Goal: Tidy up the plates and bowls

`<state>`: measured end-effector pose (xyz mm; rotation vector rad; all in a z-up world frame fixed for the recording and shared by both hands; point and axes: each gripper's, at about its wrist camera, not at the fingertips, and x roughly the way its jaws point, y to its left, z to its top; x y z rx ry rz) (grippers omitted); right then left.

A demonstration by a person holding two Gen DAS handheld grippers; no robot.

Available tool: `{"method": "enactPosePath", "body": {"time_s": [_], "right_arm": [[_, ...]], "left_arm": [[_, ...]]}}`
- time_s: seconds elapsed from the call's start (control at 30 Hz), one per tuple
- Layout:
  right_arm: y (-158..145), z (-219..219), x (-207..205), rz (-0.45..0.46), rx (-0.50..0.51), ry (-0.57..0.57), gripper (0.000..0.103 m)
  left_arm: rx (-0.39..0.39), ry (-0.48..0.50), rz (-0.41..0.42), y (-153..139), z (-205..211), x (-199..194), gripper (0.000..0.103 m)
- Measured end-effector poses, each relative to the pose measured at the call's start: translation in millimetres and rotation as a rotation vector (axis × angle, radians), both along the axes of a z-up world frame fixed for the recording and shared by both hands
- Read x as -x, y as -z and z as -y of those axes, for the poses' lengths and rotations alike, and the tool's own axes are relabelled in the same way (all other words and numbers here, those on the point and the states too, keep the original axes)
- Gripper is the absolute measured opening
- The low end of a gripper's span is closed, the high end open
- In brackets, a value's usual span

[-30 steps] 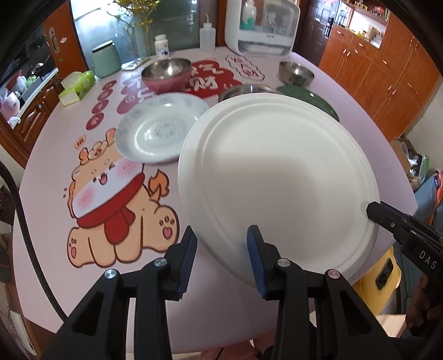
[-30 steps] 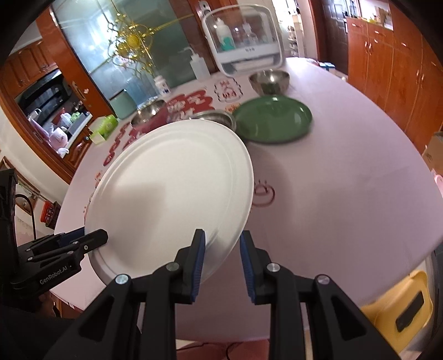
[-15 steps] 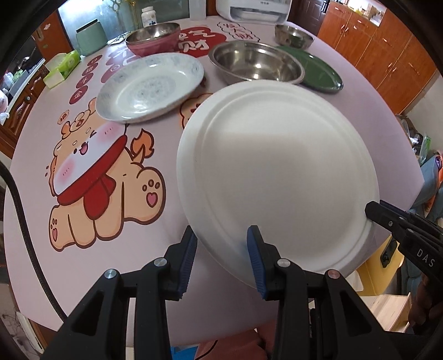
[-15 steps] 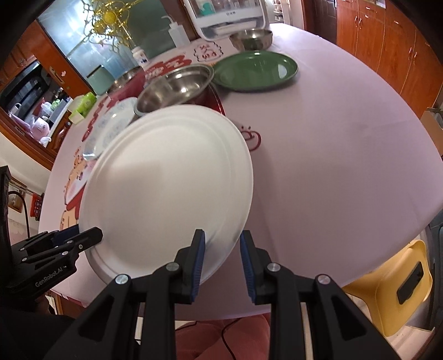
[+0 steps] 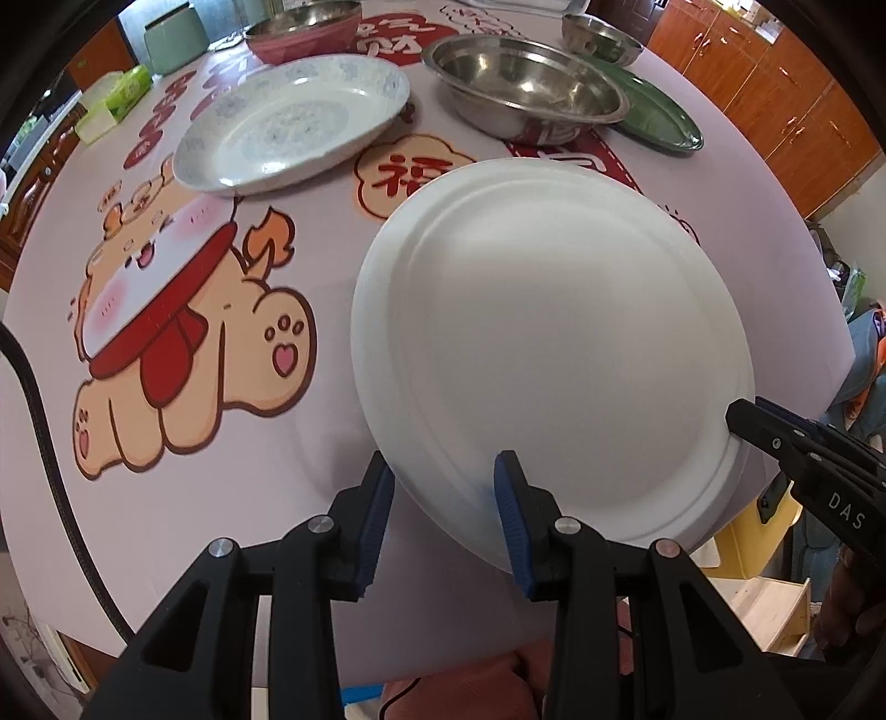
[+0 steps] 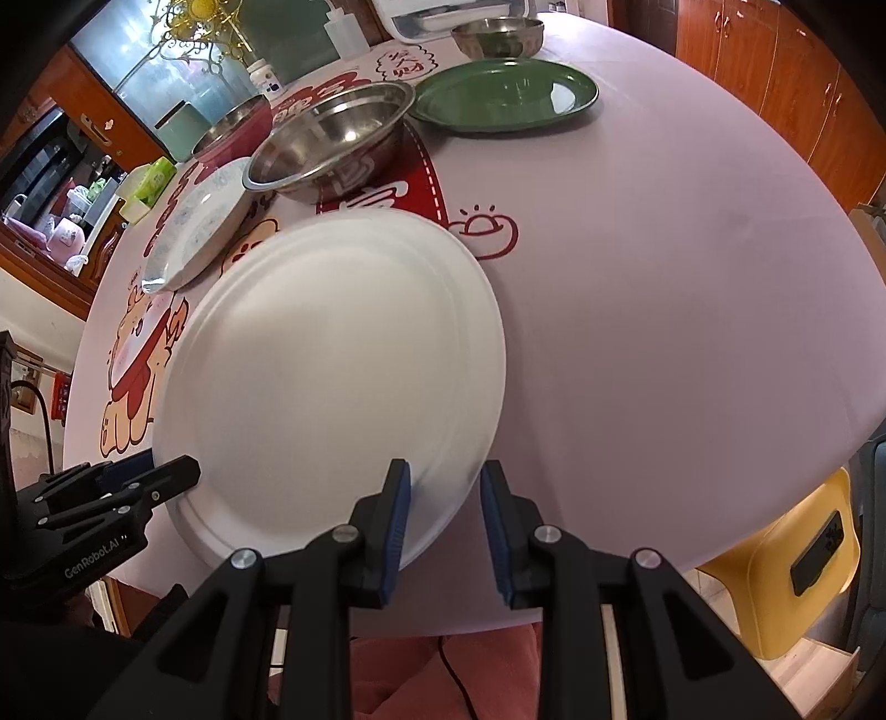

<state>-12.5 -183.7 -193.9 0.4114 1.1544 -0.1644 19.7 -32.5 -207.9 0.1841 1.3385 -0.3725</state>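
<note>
1. The left gripper (image 5: 446, 512) is clamped on the near rim of a big white plate (image 5: 554, 354) – one blue pad above the rim, one below.
2. The right gripper (image 6: 440, 512) is clamped on the same plate (image 6: 332, 382) at its opposite edge; in the left wrist view its black tip (image 5: 775, 437) shows at the plate's right rim.
3. The plate is held between the two tools, over the near part of a round table (image 6: 692, 310) covered in a pale lilac cloth – whether it touches the cloth I cannot tell.
4. Printed on the cloth to the left is a cartoon dog (image 5: 166, 343) in a red scarf, with red badges bearing characters further back.
5. Beyond the dog lies a white patterned plate (image 5: 293, 124); to its right a steel bowl (image 5: 526, 86), and just behind that a green plate (image 6: 506, 94).
6. Further back stand a red-sided bowl (image 5: 304, 30) and a small steel bowl (image 6: 498, 33).
7. At the far edge are a mint canister (image 6: 180, 133) and a green tissue pack (image 5: 127, 91).
8. Orange-brown wooden cabinets (image 6: 775, 83) line the right wall; a yellow stool (image 6: 792, 559) stands below the table's rim.
</note>
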Motion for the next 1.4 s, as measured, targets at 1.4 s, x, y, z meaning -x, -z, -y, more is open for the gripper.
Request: {"method": "enactPosePath", "body": {"time_s": [1.4], "right_arm": [[-50.7, 6.2, -27.4, 0.151, 0.050, -0.029, 0.055]], "left_arm": [[-0.037, -0.231, 0.179, -63.2, -56.2, -2.6, 0.054]]}}
